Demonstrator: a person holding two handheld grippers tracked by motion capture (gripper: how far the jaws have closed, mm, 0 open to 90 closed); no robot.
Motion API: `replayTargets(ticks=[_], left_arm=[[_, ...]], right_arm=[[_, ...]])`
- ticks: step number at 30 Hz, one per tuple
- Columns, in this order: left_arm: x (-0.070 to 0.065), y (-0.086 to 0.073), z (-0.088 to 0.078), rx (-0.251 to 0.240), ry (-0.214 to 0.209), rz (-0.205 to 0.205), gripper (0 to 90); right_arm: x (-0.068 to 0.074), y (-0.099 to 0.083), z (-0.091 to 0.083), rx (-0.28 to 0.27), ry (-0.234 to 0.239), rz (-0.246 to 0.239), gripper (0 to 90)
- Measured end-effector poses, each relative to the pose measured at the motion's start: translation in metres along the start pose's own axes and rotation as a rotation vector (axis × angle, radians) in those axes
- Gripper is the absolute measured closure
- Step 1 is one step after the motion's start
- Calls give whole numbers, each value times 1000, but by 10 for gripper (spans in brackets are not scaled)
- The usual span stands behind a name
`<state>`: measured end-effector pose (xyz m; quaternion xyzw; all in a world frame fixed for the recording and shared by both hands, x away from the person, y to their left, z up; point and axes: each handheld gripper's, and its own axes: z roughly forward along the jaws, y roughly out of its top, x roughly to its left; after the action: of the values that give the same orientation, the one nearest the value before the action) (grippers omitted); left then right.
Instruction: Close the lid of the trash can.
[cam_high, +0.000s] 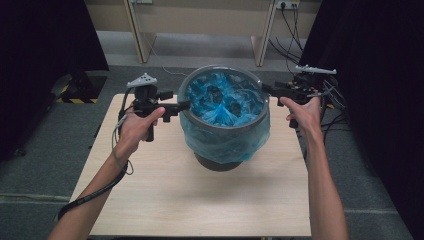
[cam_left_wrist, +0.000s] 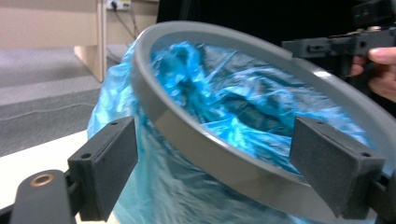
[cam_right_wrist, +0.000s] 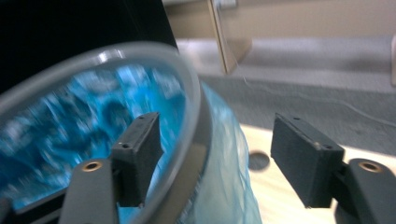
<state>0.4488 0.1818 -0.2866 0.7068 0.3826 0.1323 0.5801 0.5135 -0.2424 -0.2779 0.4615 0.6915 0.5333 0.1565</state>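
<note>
A dark bin lined with a blue plastic bag (cam_high: 225, 105) stands at the middle of the wooden table (cam_high: 200, 200). A grey ring (cam_high: 222, 70) sits on the bin's top over the bag, whose edge hangs down outside. My left gripper (cam_high: 186, 104) is at the ring's left side. In the left gripper view, the left gripper (cam_left_wrist: 212, 163) is open and the grey ring (cam_left_wrist: 196, 140) runs between its jaws. My right gripper (cam_high: 265, 89) is at the ring's right side. The right gripper (cam_right_wrist: 219, 154) is open, with one jaw inside the ring (cam_right_wrist: 198, 126) and the other well outside.
Black curtains hang at both sides of the table. Wooden furniture legs (cam_high: 135, 35) stand on the grey floor behind it. Cables (cam_high: 332, 100) lie off the table's right edge. In the left gripper view the other hand (cam_left_wrist: 380, 70) holds its gripper across the bin.
</note>
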Motion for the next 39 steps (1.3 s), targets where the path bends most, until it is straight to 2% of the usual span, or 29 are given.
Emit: replayTargets(ticks=[3,8,12,16,20,22,25,27,32,39], left_arm=[[-4,-2,-11,-14,-16,6,147],[-7,-17,-28,-20,-44,18,147],[0,-36,-40,-27,-56,12,147],[9,-58,-47,-23,-41,10,147],[15,-79,-48,-17,-16,30,147],[18,-91,-47,-10,0,48,147],[22,-109,-47,-8,-3,47,147],[25,-122,-47,2,14,56,147],[30,-152,-46,16,36,67,147],[40,-188,-42,78,66,75,147]], right_arm=[[-1,3,-9,-48,-9,25,318],[-10,-2,-22,-53,-65,37,307],[-19,-14,-32,-52,-95,39,302],[-28,-26,-39,-39,-125,51,279],[-34,-39,-41,-28,-159,41,261],[-37,-46,-40,-22,-173,38,249],[-40,-57,-38,0,-200,34,235],[-42,-65,-36,18,-214,35,225],[-45,-85,-31,19,-229,35,223],[-45,-112,-26,30,-251,18,217]])
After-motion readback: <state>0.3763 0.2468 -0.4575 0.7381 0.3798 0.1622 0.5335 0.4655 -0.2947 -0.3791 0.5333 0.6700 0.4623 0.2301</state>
